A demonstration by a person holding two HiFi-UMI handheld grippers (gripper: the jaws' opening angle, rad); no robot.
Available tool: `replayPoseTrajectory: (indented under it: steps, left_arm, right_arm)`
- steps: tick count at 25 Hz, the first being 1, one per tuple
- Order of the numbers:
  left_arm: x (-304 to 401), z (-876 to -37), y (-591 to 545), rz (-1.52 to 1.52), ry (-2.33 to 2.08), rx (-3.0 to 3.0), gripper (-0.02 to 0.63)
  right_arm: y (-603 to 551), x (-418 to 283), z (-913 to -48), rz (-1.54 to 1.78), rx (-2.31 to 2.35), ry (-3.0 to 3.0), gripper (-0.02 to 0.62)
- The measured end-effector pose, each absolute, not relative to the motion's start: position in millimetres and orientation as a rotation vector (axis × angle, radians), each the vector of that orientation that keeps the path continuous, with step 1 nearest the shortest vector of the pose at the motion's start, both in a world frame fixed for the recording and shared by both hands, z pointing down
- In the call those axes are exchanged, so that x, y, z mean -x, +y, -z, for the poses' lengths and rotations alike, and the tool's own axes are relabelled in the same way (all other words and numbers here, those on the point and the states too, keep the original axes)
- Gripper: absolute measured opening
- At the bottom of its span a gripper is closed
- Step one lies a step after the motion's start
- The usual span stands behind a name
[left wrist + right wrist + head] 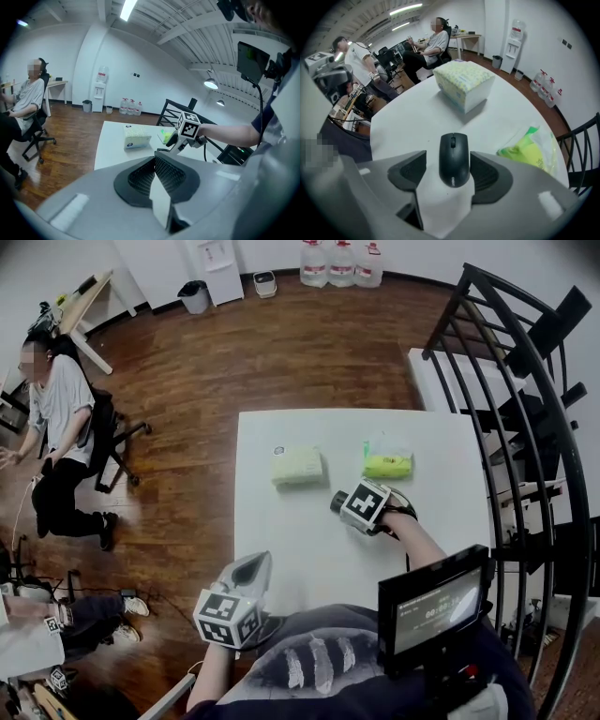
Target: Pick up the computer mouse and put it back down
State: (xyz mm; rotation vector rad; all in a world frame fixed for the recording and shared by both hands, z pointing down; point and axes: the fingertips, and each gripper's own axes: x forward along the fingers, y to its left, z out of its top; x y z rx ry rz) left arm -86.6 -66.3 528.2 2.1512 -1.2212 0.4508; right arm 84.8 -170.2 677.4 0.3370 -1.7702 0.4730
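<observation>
The right gripper (448, 155) points steeply down at the table (412, 117) with its jaws released and spread. The mouse (454, 159) lies between them, flat on the white top. Bare table shows between the mouse and one pad (408, 169). The other pad (485, 174) stands just beside the mouse; whether it touches I cannot tell. Nothing is lifted.

The mouse's long axis runs straight along the line the gripper looks. Its wheel end points away, toward the box (464, 84), and its printed rear end is nearest the camera.

Beyond the mouse, the box of tissues stands well apart from it. A green pack (529, 147) lies off to one side of the mouse, near it but clear. In the head view the box and the pack lie side by side, apart, on the far side of the right gripper.

The left gripper (154, 161) is clenched, pads meeting with nothing between them. It hangs near the table's near edge, well apart from the mouse.

Count: one mouse, one box, one pack, one table, two grippers. Three water bottles (340, 263) stand by the far wall.
</observation>
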Motion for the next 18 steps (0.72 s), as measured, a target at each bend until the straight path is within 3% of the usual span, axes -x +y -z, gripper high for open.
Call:
replayPoseTrajectory:
  steps: [11, 18]
  left_arm:
    - [80, -521, -72, -0.416, -1.2, -2.196, 0.015]
    - [83, -517, -66, -0.397, -1.191, -2.214, 0.015]
  right_arm:
    - [-171, -65, -582, -0.284, -0.326, -1.938, 0.271]
    - [-150, -50, -524, -0.197, -0.353, -2.048, 0.005]
